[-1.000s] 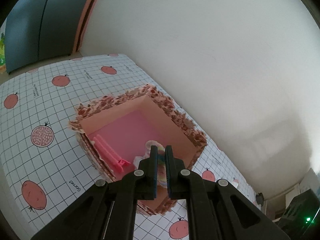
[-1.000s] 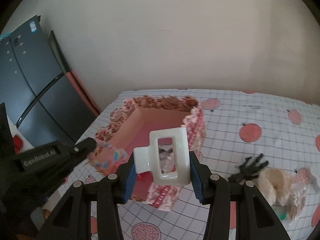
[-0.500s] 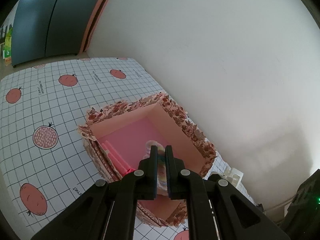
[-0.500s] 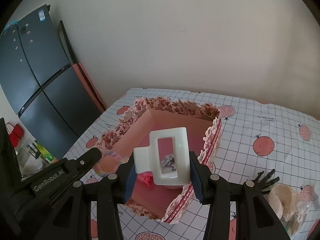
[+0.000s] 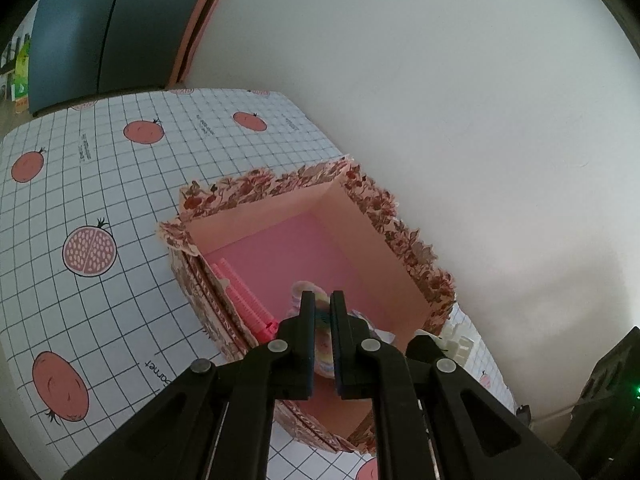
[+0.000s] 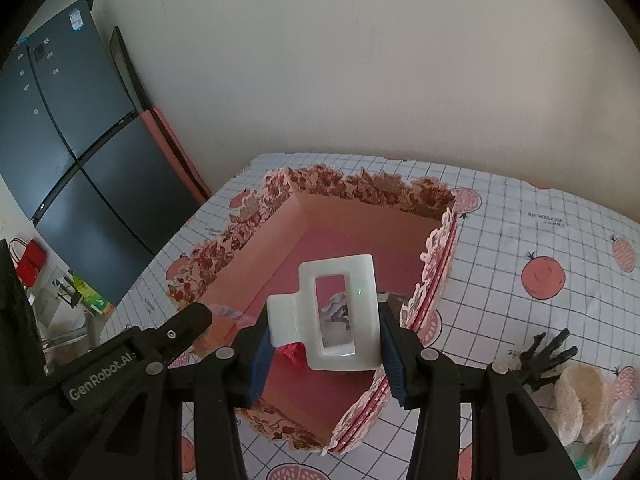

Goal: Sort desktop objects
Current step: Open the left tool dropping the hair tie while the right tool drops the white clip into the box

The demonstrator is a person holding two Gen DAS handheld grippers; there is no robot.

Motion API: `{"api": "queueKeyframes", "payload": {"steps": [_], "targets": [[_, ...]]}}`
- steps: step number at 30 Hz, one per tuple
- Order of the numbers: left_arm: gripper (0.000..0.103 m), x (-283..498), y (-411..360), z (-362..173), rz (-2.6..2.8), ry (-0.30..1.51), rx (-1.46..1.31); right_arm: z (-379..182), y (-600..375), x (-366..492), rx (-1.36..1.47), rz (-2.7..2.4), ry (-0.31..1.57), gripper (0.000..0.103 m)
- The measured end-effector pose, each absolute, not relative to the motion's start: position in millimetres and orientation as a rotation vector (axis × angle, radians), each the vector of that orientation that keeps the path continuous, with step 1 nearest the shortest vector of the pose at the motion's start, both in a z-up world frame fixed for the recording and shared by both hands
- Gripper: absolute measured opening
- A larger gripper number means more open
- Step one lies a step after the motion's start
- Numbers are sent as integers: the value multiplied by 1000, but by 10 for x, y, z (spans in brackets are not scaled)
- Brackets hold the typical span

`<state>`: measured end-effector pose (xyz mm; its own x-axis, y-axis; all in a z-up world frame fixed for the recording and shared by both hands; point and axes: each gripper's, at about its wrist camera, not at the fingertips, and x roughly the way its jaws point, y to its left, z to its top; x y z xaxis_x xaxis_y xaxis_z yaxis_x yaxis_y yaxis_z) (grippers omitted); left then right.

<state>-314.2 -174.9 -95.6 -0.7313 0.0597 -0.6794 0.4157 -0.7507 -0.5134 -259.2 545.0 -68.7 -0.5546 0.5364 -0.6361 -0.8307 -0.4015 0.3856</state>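
White hair claw (image 6: 340, 314): glossy cream plastic, rectangular frame with an open window and a side tab. Pinched between the blue-padded fingers of the right gripper (image 6: 326, 354), held above the open box.

Pastel scrunchie (image 5: 322, 344): soft multicoloured band, pinched in the nearly closed jaws of the left gripper (image 5: 322, 320), over the box's near part.

Box (image 5: 360, 216): pink inside, floral scalloped rim, standing on a gridded tablecloth (image 5: 100, 184) with pomegranate prints, beside the wall.

Left wrist view only: pink comb-like clip (image 5: 244, 296) lying in the box along its left wall.

Right wrist view only: left gripper seen from the side at lower left; black claw clip (image 6: 544, 356) and beige fluffy item (image 6: 580, 404) on the cloth, right of the box; dark refrigerator (image 6: 76, 160) behind.
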Motion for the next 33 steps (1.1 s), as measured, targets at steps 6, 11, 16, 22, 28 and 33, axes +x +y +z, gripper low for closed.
{"api": "queueKeyframes", "payload": {"steps": [6, 11, 16, 22, 28, 33], "targets": [[7, -3155, -1758, -1007, -2532, 999, 1066, -726, 5471, -2600, -543, 2027, 886, 51], [7, -3165, -1757, -1030, -2521, 1000, 1081, -740, 5487, -2605, -552, 2022, 893, 51], [7, -3180, -1748, -1039, -2517, 994, 1097, -747, 5491, -2601, -557, 2022, 898, 52], [13, -3205, -1721, -1053, -2515, 979, 1123, -757, 5500, -2575, -554, 2009, 908, 52], [19, -3210, -1711, -1063, -2506, 974, 1134, -749, 5507, -2555, -550, 2005, 908, 52], [20, -3213, -1691, -1056, -2509, 965, 1142, -749, 5508, -2536, -544, 1998, 913, 52]]}}
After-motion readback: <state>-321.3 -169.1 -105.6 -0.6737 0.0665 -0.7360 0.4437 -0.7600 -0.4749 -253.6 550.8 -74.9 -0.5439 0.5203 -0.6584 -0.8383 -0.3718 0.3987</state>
